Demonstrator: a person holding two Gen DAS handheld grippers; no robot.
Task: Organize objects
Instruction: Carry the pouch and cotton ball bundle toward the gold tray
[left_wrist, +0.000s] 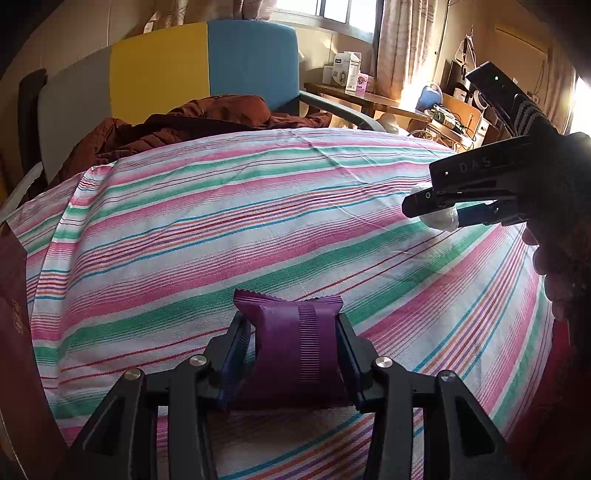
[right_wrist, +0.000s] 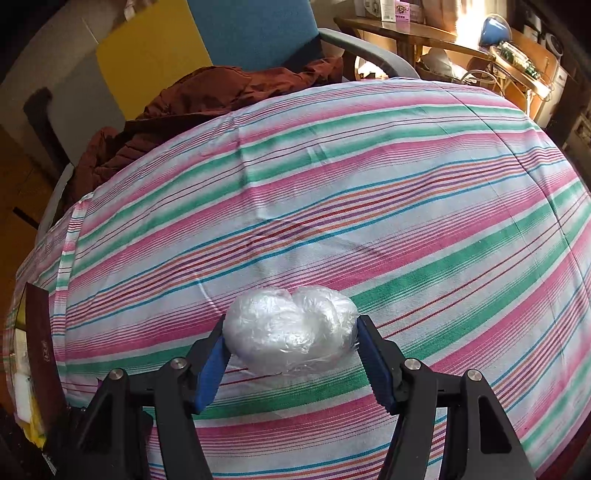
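**Two grippers, one item clamped in each, above a striped sheet**

Striped bedding in pink, green and white fills the left wrist view, with a rumpled brown jacket at its far edge before a grey, yellow and blue panel. Beyond lie a sunlit window and a cluttered wooden desk. A dark red box stands at the left margin. The left gripper is closed to a narrow gap on one purple snack packet, its blue-padded fingers pressing the packet's two sides. The packet's long axis runs away from the camera, one crimped end pointing forward over the sheet. At the right, the right gripper is seen side-on, a hand behind it, with a white bundle caught between its fingers.

From the right wrist, the same striped bedding spreads ahead, the brown jacket and coloured panel beyond it, the dark red box at the lower left. The right gripper is held about halfway open around one white, plastic-wrapped bundle, blue pads touching both its ends. The bundle's long axis lies crosswise, from finger to finger. Whether it rests on the sheet or hangs just above cannot be told.
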